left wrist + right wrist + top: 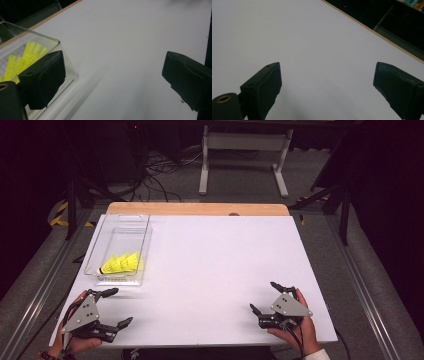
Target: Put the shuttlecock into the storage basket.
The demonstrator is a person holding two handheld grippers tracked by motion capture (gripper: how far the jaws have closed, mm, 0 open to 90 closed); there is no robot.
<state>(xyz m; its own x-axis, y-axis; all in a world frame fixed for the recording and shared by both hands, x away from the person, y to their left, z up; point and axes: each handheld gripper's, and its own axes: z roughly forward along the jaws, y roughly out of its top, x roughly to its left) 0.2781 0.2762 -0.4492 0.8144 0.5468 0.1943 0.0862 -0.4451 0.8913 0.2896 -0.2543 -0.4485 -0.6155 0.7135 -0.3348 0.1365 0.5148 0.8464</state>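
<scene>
A clear plastic bin [107, 235] stands at the table's left side with yellow shuttlecocks [120, 263] lying in its near end. The shuttlecocks' yellow skirts [23, 58] also show through the bin wall [47, 40] in the left gripper view. My left gripper [119, 306] rests at the front left corner, just in front of the bin, open and holding nothing. My right gripper [263, 296] lies at the front right of the table, open as well, its jaws spread wide over bare white surface. The gap of the left gripper [113, 75] and of the right gripper [327, 82] frames only table.
The white tabletop [215, 265] has a wooden strip [200, 209] along its far edge. Beyond it are cables and a white table frame [245, 155] on the floor. Metal rails run along both sides of the table.
</scene>
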